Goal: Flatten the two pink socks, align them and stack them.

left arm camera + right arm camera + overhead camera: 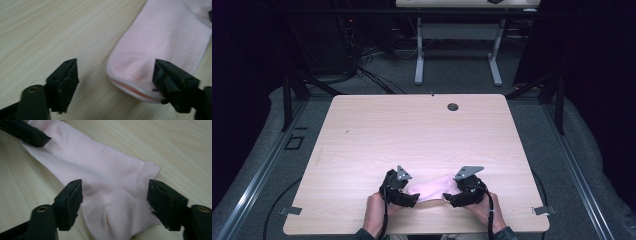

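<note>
Sock [430,189] lies flat between both parted tools.

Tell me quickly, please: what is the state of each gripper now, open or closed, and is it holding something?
Left gripper: open, holding nothing; the pink sock lies between its fingers.
Right gripper: open, holding nothing, over the sock's other end.

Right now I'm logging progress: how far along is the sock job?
Done: the pink sock lies flat on the table. In hand: nothing gripped; the left gripper stands open at its toe, the right gripper open over its other end. Left: any folding, since it is unfolded.
</note>
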The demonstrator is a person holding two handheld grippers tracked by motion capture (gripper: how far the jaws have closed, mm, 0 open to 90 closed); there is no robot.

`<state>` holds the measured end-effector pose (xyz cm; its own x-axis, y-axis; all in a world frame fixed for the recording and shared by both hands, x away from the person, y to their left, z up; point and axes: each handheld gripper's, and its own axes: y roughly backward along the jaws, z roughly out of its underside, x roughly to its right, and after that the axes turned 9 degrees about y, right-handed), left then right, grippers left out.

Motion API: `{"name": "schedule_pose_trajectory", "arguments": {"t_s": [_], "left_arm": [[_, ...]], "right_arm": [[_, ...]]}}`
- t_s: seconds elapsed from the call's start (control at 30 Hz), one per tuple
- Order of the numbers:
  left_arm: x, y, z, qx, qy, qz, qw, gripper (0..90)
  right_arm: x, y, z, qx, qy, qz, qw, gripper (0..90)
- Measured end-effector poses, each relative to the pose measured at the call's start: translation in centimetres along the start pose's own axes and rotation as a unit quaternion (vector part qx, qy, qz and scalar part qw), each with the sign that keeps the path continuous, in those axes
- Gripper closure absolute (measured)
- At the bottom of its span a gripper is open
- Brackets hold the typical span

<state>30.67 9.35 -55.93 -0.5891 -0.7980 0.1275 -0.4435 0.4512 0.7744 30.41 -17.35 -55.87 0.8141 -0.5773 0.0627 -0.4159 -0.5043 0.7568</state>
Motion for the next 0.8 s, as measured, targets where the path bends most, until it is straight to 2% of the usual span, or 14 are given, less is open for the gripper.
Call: {"name": "schedule_pose_trajectory", "arguments": {"t_s": [0.2,0.3,0.5,0.67,0.8], "left_arm": [[-1.9,2.9,0.2,0.032,0.013,-0.030,0.9989,6.1],[-3.2,4.1,0.5,0.041,0.026,-0.044,0.9979,3.2],[-5.8,5.8,1.8,0.052,0.054,-0.070,0.9948,0.3],[-7.3,6.2,3.0,0.050,0.068,-0.092,0.9922,0.2],[-8.5,6.0,4.3,0.048,0.081,-0.106,0.9900,0.2]], "right_arm": [[1.0,2.4,0.0,0.033,-0.021,0.019,0.9990,4.9],[1.5,3.5,0.2,0.041,-0.031,0.033,0.9981,0.0],[3.0,5.4,1.9,0.056,-0.059,0.062,0.9948,0.0],[4.1,6.5,3.6,0.054,-0.073,0.087,0.9920,0.0],[5.0,6.9,5.3,0.046,-0.096,0.099,0.9893,0.0]]}}
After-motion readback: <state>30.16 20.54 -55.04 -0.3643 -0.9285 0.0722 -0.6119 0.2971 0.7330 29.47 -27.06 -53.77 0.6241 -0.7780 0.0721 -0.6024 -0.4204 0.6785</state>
